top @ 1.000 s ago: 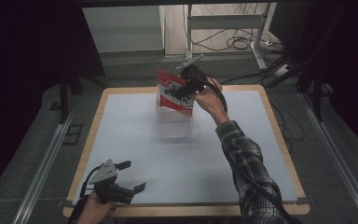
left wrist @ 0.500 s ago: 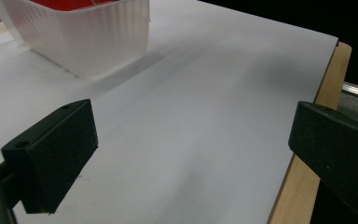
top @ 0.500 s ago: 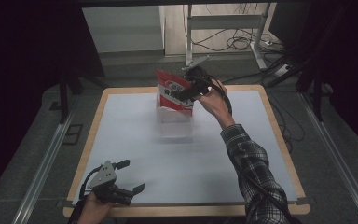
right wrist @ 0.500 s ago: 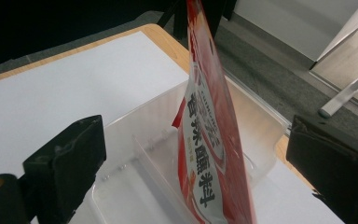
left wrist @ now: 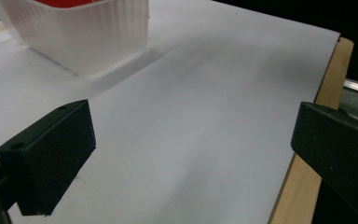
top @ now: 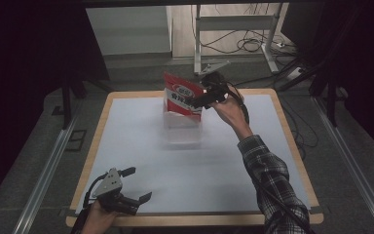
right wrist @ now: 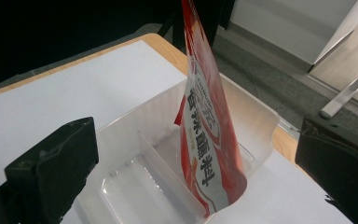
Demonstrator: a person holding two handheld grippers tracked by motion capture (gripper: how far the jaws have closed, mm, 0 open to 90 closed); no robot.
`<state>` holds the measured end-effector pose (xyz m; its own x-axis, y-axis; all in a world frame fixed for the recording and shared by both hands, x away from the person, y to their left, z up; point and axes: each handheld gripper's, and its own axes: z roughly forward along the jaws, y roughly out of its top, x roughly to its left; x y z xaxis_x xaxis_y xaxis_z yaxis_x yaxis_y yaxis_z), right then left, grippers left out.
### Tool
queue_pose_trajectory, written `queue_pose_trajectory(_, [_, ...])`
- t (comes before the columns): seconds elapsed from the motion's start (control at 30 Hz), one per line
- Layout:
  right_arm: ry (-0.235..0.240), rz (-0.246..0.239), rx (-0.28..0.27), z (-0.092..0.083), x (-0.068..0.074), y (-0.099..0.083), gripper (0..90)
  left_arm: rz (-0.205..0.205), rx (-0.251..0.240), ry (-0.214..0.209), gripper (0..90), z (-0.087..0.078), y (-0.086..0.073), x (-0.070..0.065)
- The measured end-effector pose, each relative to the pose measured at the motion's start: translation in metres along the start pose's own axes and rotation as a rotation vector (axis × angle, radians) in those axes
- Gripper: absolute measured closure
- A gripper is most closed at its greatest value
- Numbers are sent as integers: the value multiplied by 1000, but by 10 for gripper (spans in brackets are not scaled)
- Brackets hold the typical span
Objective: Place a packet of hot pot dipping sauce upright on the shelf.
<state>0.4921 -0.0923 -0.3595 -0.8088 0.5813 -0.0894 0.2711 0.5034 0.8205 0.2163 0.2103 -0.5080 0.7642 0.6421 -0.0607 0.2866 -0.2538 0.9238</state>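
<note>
1. Worktop with a white sheet over it and a pale wooden rim fills the middle of the high view.
2. Left hand-held gripper rests at the near left corner of the worktop, held by a hand; its jaws stand wide apart with nothing between them, and the left gripper view shows only bare white sheet between them.
3. Clear plastic tray sits on the far middle of the worktop; the right gripper view shows a divider splitting it into compartments.
4. Red and white pouch stands nearly upright in the tray, its foot in the compartment on the far side of the divider and its top leaning away over the tray's wall. Printed characters run down its face, too unclear to read.
5. Right hand-held gripper hovers just beside the pouch's right edge, on a plaid-sleeved arm. In the right gripper view its jaws are spread wide, released, with the pouch between them and touching neither.
</note>
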Motion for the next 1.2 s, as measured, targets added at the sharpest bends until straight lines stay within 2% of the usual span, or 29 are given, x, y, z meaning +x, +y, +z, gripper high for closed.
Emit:
queue_pose_trajectory(0.17, [-21,0,-25,-9,3,-5,0,-7,-10,-4,0,-1,0,1])
queue_pose_trajectory(0.37, [-22,15,-38,-18,4,-10,0,-9,-14,-13,0,-1,0,1])
queue_pose_trajectory(0.67, [-25,23,-49,-30,10,-32,0,-25,-30,-34,0,-1,-1,2])
queue_pose_trajectory(1.2, [-31,33,-51,-47,25,-69,0,-40,-9,-44,0,1,-2,3])
